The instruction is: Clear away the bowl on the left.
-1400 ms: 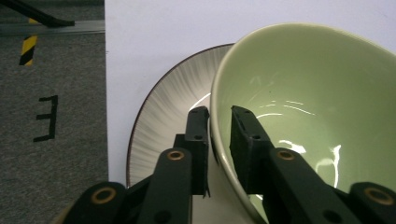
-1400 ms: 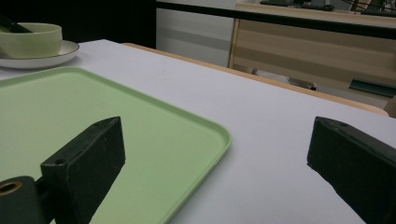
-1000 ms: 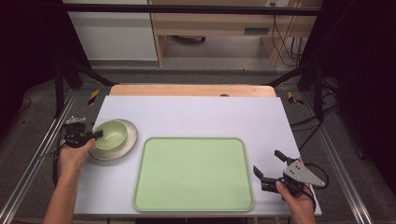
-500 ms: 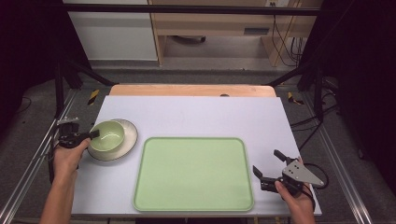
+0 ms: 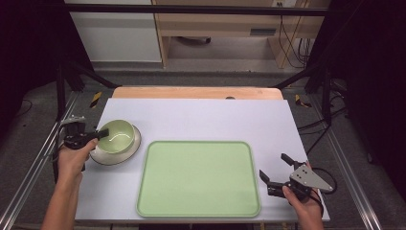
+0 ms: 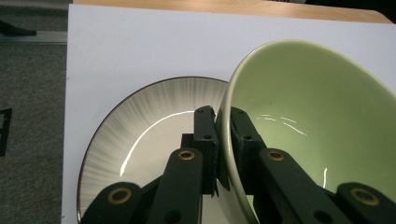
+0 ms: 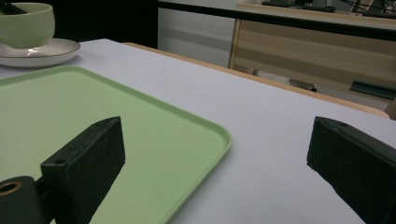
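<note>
Left gripper [image 6: 223,122] clamped on green bowl [image 5: 116,136] rim, bowl tilted above striped plate [image 6: 144,130]. Right gripper [image 5: 277,170] jaws wide apart, empty, beside green tray [image 5: 198,178].

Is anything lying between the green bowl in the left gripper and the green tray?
Nothing visible. The left gripper pinches the green bowl by its rim above the plate; bare table separates plate from the empty green tray.

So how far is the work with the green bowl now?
Done: the left gripper is shut on the rim of the green bowl, one of its fingers inside. In hand: the bowl tilts over the plate. Probably left: moving it to the bare tray. The right gripper waits open.
</note>
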Action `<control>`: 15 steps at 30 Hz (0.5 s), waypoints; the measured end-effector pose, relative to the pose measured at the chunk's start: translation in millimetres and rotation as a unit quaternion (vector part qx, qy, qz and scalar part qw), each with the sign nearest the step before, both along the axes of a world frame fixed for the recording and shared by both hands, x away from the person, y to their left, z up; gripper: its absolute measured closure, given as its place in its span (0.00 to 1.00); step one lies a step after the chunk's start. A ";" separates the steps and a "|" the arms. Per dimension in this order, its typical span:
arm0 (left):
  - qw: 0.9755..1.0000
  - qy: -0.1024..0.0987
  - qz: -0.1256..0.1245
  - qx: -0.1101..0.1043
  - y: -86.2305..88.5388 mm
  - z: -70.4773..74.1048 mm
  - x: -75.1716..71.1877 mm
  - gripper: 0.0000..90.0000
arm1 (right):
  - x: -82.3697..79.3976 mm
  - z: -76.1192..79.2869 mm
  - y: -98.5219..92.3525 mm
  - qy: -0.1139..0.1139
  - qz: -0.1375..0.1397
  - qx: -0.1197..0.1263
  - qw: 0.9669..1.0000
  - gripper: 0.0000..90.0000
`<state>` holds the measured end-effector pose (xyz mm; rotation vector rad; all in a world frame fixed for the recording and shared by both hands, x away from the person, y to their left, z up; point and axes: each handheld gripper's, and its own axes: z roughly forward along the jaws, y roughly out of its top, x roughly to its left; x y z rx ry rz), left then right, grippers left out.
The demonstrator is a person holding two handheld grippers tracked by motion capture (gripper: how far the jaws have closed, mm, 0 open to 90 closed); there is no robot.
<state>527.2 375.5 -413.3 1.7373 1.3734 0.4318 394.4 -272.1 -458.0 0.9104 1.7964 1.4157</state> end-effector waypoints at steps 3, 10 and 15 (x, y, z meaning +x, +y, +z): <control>1.000 -0.003 -0.011 0.003 -5.4 3.4 -1.2 0.92 | 0.7 -0.5 0.4 0.000 -0.001 0.003 1.000 0.05; 0.999 -0.002 -0.032 0.003 -24.3 6.8 -3.2 0.92 | 1.4 0.0 1.8 0.002 0.000 0.008 1.000 0.04; 0.999 -0.005 -0.037 0.003 -29.3 10.3 -3.3 0.92 | -0.5 1.4 1.0 -0.002 -0.001 0.010 1.000 0.04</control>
